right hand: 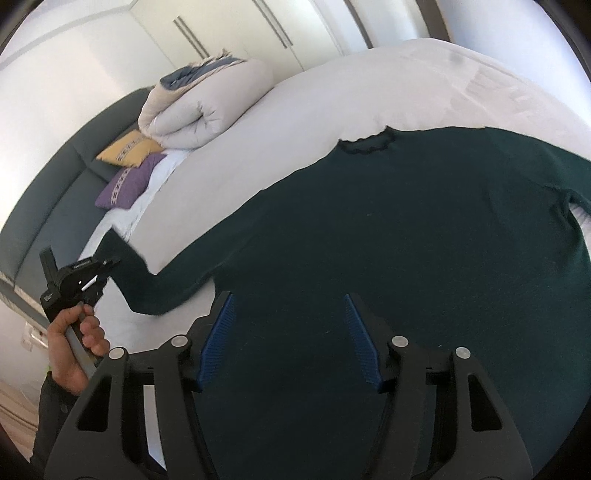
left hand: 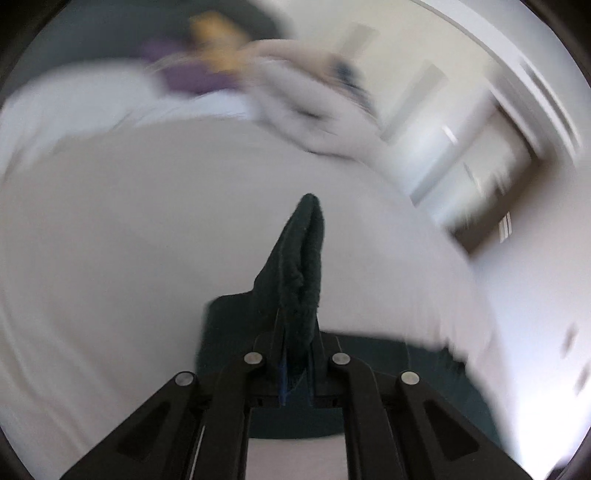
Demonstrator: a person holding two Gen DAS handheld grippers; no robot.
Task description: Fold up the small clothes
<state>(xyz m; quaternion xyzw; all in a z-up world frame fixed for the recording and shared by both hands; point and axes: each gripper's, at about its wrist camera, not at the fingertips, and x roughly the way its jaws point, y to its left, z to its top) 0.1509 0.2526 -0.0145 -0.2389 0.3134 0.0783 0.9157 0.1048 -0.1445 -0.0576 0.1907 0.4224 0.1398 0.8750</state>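
A dark green sweater (right hand: 406, 240) lies spread flat on the white bed (right hand: 295, 110), neckline toward the far side. In the right wrist view my left gripper (right hand: 107, 264) is at the left, shut on the end of the sweater's sleeve (right hand: 140, 280), which is lifted off the sheet. In the blurred left wrist view that sleeve end (left hand: 301, 266) sticks out forward from my shut left gripper (left hand: 295, 343). My right gripper (right hand: 287, 299) hovers open over the sweater's lower body, blue pads (right hand: 218, 339) apart with nothing pressed between them.
A rolled white duvet (right hand: 207, 107) lies at the head of the bed, with a yellow pillow (right hand: 129, 149) and a purple pillow (right hand: 127, 182) against the dark headboard (right hand: 55, 206). White wardrobe doors (right hand: 221, 29) stand behind. A person's hand (right hand: 74, 350) holds the left gripper's handle.
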